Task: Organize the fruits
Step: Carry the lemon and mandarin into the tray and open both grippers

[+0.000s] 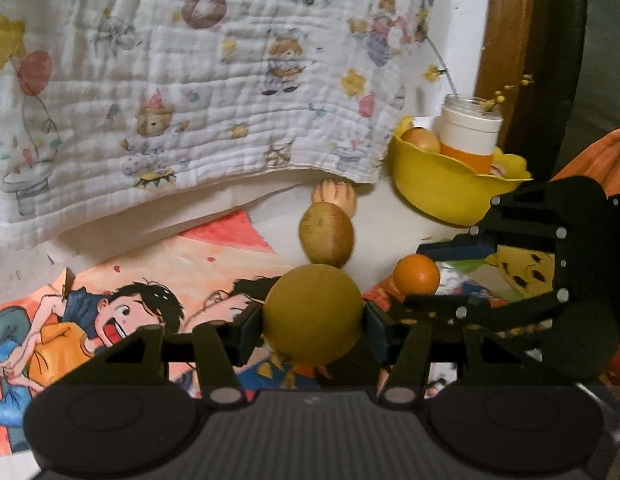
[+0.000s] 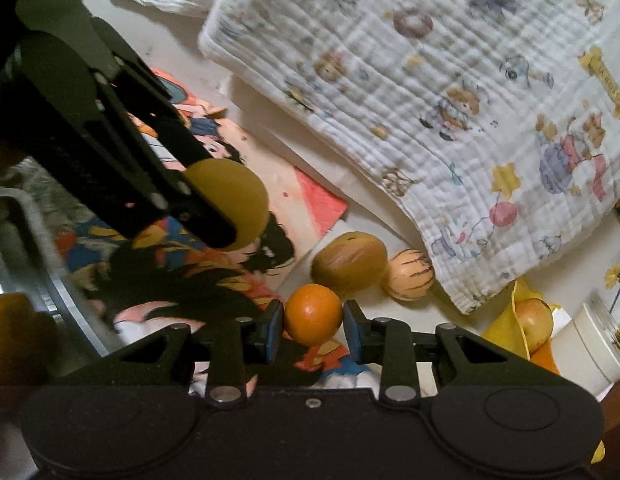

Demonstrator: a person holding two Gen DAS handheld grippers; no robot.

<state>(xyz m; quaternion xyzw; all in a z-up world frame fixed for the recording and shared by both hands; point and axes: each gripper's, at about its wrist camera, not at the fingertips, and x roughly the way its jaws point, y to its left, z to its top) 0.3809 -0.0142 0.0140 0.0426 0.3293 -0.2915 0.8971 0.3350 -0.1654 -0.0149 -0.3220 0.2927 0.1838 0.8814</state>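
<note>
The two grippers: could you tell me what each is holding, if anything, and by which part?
The left gripper clamps an olive-yellow round fruit across its middle; the right gripper pinches a small orange by its sides.

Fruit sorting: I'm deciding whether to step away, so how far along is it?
Done: an apple already sits in the yellow bowl. In hand: the left claw grips a yellow-brown round fruit, the right claw an orange. Left: a kiwi-like fruit and a striped fruit lie by the blanket.
</note>
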